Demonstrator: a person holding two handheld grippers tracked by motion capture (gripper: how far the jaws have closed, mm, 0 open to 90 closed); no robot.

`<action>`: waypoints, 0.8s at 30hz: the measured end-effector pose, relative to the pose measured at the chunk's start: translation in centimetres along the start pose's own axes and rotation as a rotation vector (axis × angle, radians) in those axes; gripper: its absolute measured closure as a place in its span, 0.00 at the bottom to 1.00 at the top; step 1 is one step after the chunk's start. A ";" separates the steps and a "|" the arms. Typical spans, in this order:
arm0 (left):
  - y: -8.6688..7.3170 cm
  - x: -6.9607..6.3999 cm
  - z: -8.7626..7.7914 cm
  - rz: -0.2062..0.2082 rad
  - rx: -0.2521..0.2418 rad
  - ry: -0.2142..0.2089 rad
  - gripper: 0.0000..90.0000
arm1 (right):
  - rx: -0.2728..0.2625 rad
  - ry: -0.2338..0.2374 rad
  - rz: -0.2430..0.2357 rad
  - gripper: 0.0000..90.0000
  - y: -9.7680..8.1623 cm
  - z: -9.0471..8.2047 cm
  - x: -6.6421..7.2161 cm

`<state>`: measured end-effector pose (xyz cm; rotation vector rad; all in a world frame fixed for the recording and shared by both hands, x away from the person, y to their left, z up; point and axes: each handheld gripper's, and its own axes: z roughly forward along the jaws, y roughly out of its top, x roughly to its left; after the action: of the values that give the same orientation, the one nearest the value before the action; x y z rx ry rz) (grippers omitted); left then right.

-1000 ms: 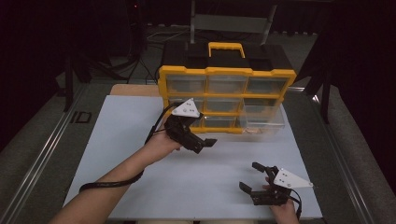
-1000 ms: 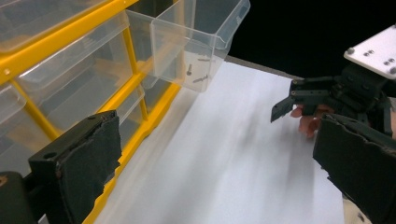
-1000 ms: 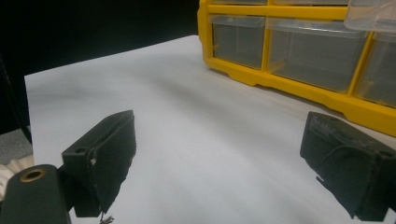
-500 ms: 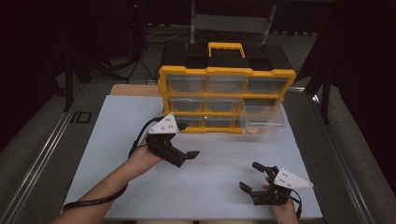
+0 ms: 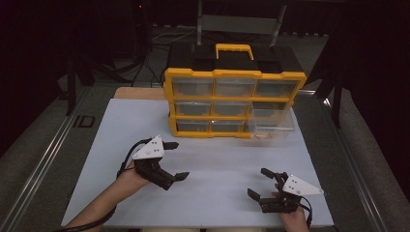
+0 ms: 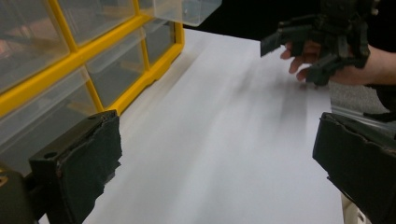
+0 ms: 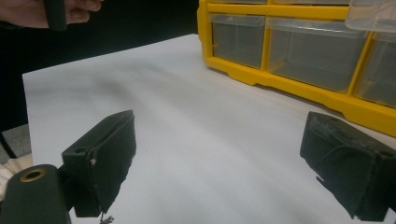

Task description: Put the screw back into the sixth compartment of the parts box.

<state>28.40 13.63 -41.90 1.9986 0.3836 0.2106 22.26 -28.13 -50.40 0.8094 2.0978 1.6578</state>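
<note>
Organizer cabinet (image 5: 232, 104), yellow-framed, is standing at 12 o'clock on the table (image 5: 121, 125), its bottom-right clear drawer (image 5: 270, 123) hanging pulled out, likely for access. Left tongs (image 5: 174, 162) are hovering at 7 o'clock, right tongs (image 5: 258, 183) at 5 o'clock; both are gaping wide, holding nothing, apparently idling clear of the cabinet.
</note>
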 end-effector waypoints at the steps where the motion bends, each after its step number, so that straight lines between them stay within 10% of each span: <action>1: -0.7 -0.1 -0.3 -0.007 -0.008 0.007 0.02 | 0.001 0.000 0.000 0.12 0.0 0.0 0.0; 24: -8.1 -0.5 -4.6 -0.118 -0.044 0.055 0.02 | 0.006 -0.001 -0.003 0.12 0.0 0.2 0.2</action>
<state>25.04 20.59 -47.14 1.9235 0.5264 0.1981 22.24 -27.92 -50.43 0.8088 2.1033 1.6498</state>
